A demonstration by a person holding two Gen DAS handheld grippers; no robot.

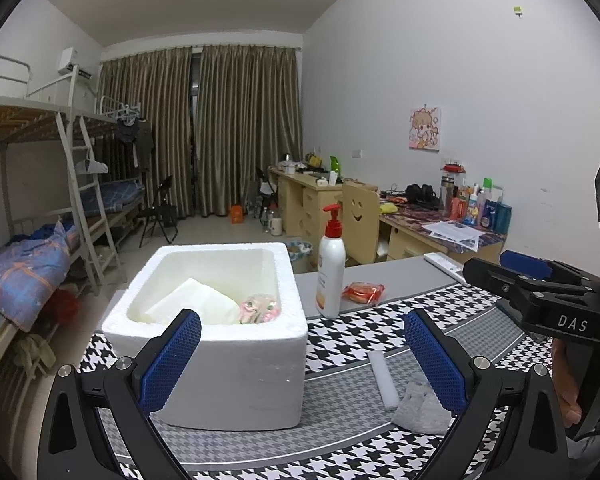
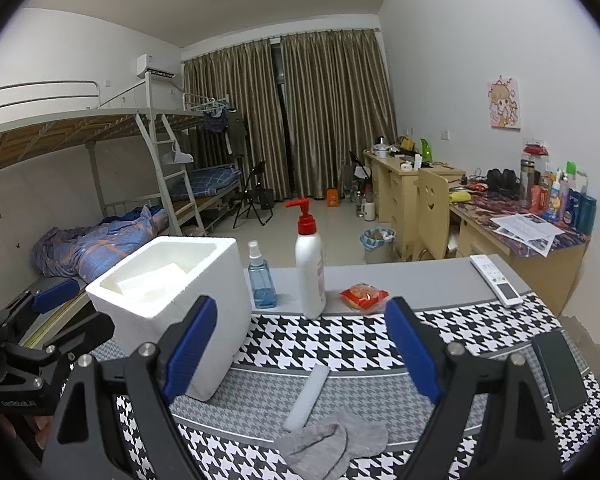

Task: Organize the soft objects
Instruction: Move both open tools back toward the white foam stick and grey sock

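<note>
A white foam box (image 1: 228, 360) stands on the houndstooth cloth; it also shows in the right wrist view (image 2: 172, 304). Inside lie a white foam sheet (image 1: 192, 304) and a pink-green soft toy (image 1: 260, 308). A grey sock (image 2: 332, 448) lies at the front, by a white foam stick (image 2: 306, 398); both show in the left wrist view, sock (image 1: 420, 404) and stick (image 1: 384, 380). My left gripper (image 1: 300, 360) is open and empty before the box. My right gripper (image 2: 300, 356) is open and empty above the stick and sock.
A white pump bottle (image 2: 310, 264), a blue spray bottle (image 2: 262, 280) and a red snack packet (image 2: 364, 298) stand behind the cloth. A remote (image 2: 496, 280) and a black phone (image 2: 560, 372) lie at the right. Beds are left, desks right.
</note>
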